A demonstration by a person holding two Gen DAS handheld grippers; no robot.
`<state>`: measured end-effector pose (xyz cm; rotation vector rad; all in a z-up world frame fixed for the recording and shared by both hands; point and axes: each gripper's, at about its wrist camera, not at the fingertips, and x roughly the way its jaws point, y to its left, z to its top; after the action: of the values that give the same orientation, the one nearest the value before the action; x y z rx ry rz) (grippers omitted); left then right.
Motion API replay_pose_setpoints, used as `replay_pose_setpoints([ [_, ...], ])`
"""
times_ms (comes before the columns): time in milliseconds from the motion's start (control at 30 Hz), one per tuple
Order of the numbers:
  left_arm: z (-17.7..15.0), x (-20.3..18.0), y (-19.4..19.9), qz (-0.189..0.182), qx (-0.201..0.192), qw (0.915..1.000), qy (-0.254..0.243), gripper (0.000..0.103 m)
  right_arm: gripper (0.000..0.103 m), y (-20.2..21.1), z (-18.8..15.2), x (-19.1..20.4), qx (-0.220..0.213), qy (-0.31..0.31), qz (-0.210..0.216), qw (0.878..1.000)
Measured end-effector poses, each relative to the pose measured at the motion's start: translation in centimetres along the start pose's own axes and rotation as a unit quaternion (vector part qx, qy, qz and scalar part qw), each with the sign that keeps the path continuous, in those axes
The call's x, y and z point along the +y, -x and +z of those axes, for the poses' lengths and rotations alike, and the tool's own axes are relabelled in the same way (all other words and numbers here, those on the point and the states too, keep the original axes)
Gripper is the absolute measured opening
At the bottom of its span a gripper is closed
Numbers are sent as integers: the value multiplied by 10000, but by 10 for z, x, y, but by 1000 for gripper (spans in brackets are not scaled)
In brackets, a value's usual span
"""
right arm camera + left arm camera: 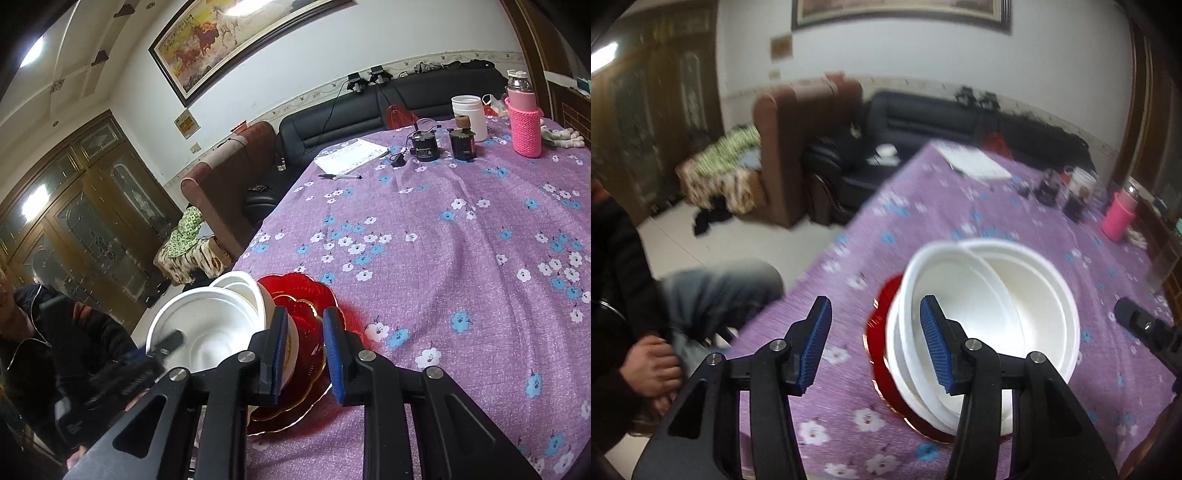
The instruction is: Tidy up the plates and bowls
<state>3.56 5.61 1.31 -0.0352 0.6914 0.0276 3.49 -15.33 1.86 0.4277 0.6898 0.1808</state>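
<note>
White bowls (990, 325), stacked w/ the top one tilted, sat on red plates (303, 332) at the near-left corner of the purple floral tablecloth (443, 240). We couldn't count the bowls for sure: rims overlapped and the left wrist view was blurred. Approx two or three. Most of the plates were hidden under the bowls in the left view; only a red crescent showed on their left side. Right view showed scalloped red plates w/ gold edges, at least two, partly cut off by our own fingers.

Our left gripper (877, 345) was wide open, holding nothing; its right blue pad (936, 347) overlapped the bowl rim in view, contact unclear. Our right gripper (306, 354) was part open, nothing clamped, w/ the plates showing in the gap between the pads; we couldn't tell if it touched them.

Top bowl's mouth tilted up and toward the table's left edge. Far end held a pink-sleeved bottle (522, 122), white cup (469, 114), papers (351, 155) & a pen (340, 177). A seated person (624, 295) was cut off at left.
</note>
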Motion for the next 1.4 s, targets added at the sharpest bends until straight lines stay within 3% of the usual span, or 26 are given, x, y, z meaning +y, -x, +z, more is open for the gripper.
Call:
replay_pose_setpoints([
  [33,0,2,5,46,-73,10000,-28,50,22,0,-1,1,7,20,5,10000],
  [100,0,-2,20,210,-290,9992,-156,62,22,1,-4,2,41,87,43,9999],
  [200,-7,-9,44,374,-589,9971,-313,68,23,3,-8,5,86,226,128,9996],
  [333,-13,-13,59,325,-583,9974,-253,69,24,7,-20,12,158,519,242,9982],
  [400,-17,-12,63,281,-466,9985,-113,76,25,10,-28,17,202,661,295,9972],
  [633,-33,-11,77,382,-342,9983,272,76,27,18,-49,26,281,796,467,9953],
  [800,-40,-21,82,313,-144,9991,236,78,30,29,-55,34,167,950,538,9939],
  [1100,-40,-26,95,266,-232,9990,257,79,33,49,-51,38,-176,1095,643,9918],
  [1400,-39,-25,94,276,-186,9992,222,82,33,48,-52,40,-190,1144,660,9911],
])
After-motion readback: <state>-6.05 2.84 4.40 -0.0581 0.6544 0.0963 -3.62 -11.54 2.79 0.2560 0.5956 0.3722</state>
